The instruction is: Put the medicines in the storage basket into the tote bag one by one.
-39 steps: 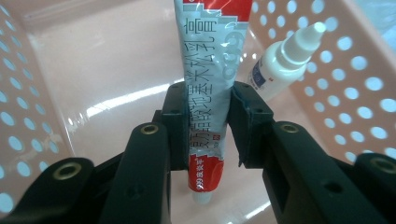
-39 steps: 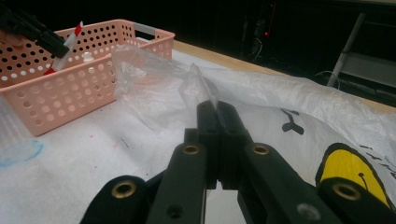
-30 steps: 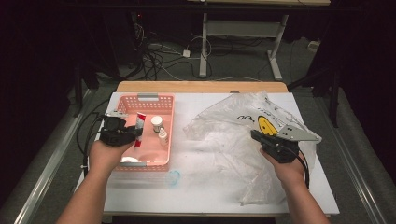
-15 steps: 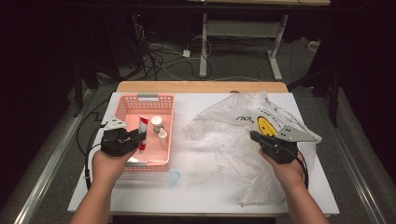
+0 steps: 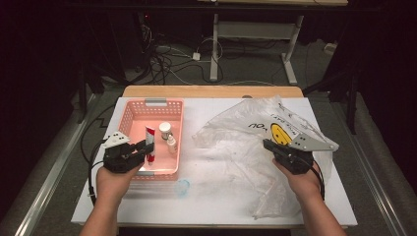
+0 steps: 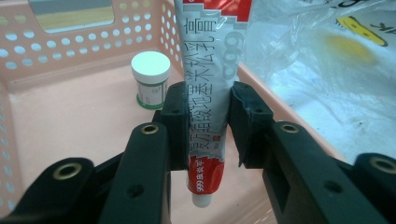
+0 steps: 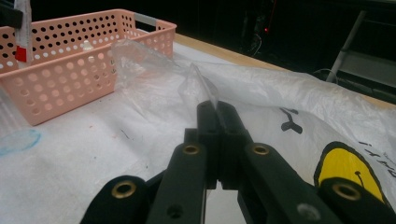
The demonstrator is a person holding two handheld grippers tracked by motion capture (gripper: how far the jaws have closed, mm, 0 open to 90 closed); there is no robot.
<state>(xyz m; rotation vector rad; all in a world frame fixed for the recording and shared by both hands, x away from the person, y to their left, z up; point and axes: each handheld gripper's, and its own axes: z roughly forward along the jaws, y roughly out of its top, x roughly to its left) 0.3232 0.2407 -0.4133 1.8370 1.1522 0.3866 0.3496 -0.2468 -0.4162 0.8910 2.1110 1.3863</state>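
We are gripping red-and-white tube (image 6: 211, 93) with left gripper (image 6: 204, 122), pads pressing both its sides, cap end pointing toward us. Tube is hanging over pink basket (image 5: 132, 119), above basket floor. White-lidded jar (image 6: 150, 78) is standing on basket floor, behind tube. We are pinching fold of clear plastic bag (image 7: 187, 79) with right gripper (image 7: 217, 112), jaws clamped tight together. Bag is lying on white table (image 5: 211, 196), just right of basket.
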